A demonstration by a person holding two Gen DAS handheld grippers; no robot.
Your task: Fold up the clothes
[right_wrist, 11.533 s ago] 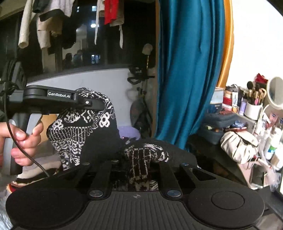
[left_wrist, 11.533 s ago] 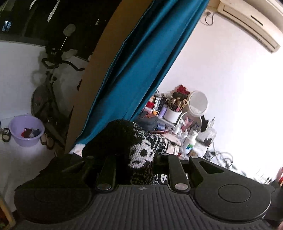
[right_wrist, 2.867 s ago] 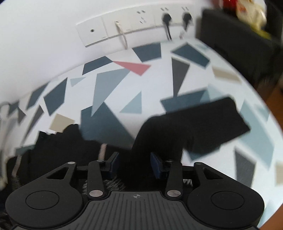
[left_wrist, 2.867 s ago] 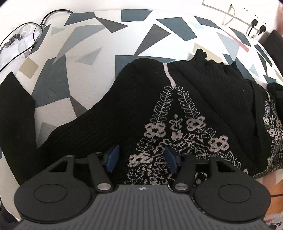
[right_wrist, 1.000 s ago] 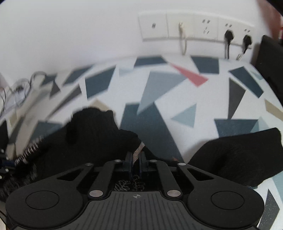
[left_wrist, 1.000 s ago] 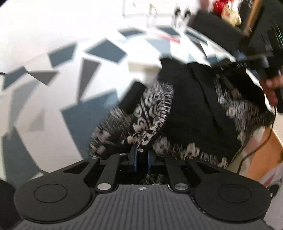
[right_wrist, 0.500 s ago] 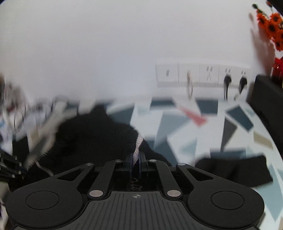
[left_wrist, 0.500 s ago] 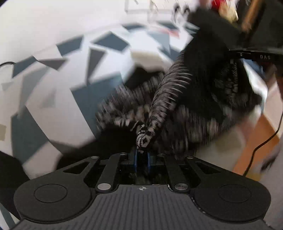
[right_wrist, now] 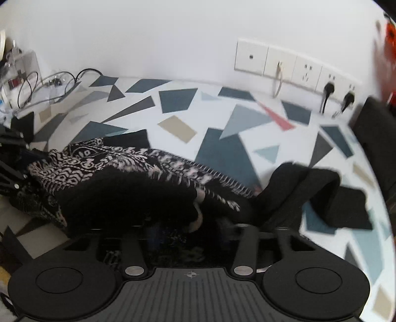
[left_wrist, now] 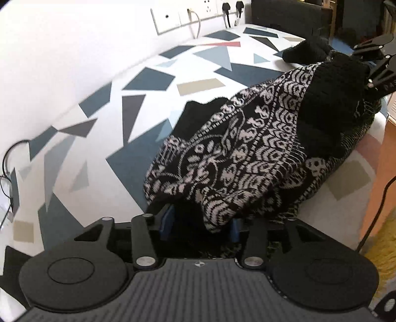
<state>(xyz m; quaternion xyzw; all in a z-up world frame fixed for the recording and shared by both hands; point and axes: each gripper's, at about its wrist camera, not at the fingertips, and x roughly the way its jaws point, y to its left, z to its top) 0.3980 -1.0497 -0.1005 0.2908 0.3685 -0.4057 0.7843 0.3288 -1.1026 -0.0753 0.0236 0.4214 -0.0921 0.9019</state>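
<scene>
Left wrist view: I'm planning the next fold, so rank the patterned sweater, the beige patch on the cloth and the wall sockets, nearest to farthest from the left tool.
1. Patterned sweater, draped between the left tool's open pads.
2. Beige patch, mid-table, beyond the sweater.
3. Wall sockets, top, on the wall.

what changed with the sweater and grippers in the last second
Both jaws have just been opening: the left hand-held gripper and right hand-held gripper let go of the sweater, which dropped in a folded heap, knit lying loose between the pads. The patterned tablecloth stayed as it was.
</scene>
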